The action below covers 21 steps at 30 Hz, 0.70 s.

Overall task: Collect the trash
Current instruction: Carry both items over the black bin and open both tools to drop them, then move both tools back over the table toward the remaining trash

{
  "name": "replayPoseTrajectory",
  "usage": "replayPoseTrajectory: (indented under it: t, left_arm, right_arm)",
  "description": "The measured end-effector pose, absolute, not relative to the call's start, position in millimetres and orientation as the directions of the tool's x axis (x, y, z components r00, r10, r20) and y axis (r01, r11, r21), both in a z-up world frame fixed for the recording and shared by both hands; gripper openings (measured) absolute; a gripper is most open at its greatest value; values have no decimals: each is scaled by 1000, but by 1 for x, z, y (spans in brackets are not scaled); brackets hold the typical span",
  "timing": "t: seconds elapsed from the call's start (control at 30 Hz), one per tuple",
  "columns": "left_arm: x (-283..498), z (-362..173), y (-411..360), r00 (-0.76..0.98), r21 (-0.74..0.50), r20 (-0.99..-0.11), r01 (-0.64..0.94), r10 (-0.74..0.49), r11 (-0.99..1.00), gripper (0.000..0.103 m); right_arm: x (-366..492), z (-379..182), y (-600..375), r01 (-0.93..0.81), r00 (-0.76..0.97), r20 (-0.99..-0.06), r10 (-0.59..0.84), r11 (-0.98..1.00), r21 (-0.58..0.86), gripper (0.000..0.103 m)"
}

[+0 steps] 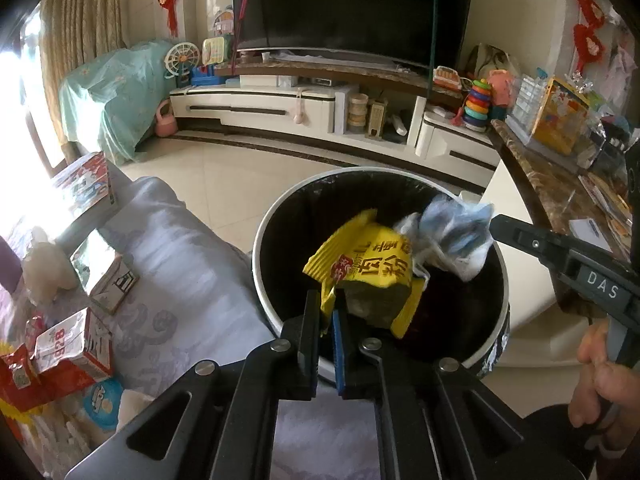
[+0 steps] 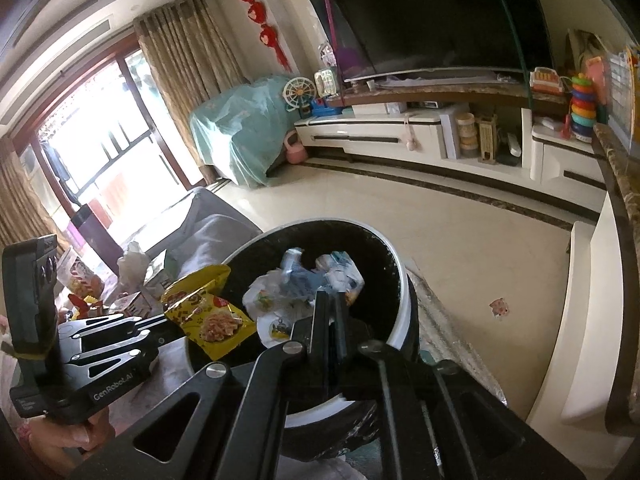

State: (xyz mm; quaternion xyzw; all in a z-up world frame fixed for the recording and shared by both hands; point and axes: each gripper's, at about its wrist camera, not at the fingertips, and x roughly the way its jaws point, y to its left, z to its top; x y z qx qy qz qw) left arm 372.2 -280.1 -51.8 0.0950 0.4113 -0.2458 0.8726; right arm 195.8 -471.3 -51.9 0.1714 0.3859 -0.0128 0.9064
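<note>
Left wrist view: my left gripper (image 1: 329, 300) hangs over the near rim of the round bin with a white wall and black liner (image 1: 264, 240). Its jaws stand nearly together and pinch the lower corner of a crumpled yellow foil snack wrapper with red and brown print (image 1: 372, 264); the wrapper's body fans up and away from the fingertips, above the bin's dark mouth. To the right, my right gripper (image 1: 494, 226) enters from the edge of the view, a hand (image 1: 600, 384) on its handle. At its tip sits a crumpled wad of white and pale-blue plastic film (image 1: 452, 236), also above the bin's opening and touching the yellow wrapper's upper right edge. To the left of the bin lies a table under a pale grey patterned cloth (image 1: 188, 264), bearing small printed cartons (image 1: 76, 344) and red packets (image 1: 20, 380).

Right wrist view: the right gripper (image 2: 330, 304) has its jaws almost closed on the lower edge of the plastic film wad (image 2: 312, 280), which spreads forward from the fingertips over the bin's black interior, inside the line of the white rim (image 2: 400, 312). The left gripper (image 2: 176, 326) comes in from the left and holds the yellow wrapper (image 2: 208, 316) at the bin's left rim, just beside the film wad.
</note>
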Motion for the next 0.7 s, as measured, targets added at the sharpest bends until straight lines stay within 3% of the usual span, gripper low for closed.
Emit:
replayPoseTrajectory:
  t: [0.03, 0.07, 0.1, 0.13, 0.2, 0.33, 0.47, 0.7]
  left_arm:
    - [373, -53, -282, 536, -40, -768, 506, -350, 862, 19]
    - [373, -52, -281, 541, -37, -766, 501, -346, 865, 34]
    - [372, -51, -281, 553, -28, -762, 493, -338, 869, 42]
    - [370, -50, -281, 567, -18, -755, 485, -330, 874, 50]
    - [363, -49, -277, 573, -21, -749, 482, -333, 876, 50]
    - [345, -49, -264, 582, -34, -742, 464, -334, 885, 53]
    - [320, -50, -241, 594, -53, -734, 434, -330, 899, 58]
    - [271, -52, -199, 612, -86, -720, 388, -327, 917, 61]
  right_arm:
    - [197, -52, -472, 157, 700, -707, 104, 943, 294, 7]
    - [198, -52, -472, 160, 696, -712, 98, 944, 287, 10]
    - [199, -52, -473, 164, 692, -715, 99, 943, 290, 13]
    - [199, -52, -474, 167, 692, -714, 104, 940, 298, 24]
    - [196, -50, -476, 164, 704, -702, 108, 937, 309, 50]
    - [189, -44, -473, 168, 720, -688, 98, 936, 309, 60]
    - [179, -41, -463, 164, 728, -678, 104, 933, 319, 85]
    - [158, -43, -430, 127, 721, -671, 173, 919, 373, 92]
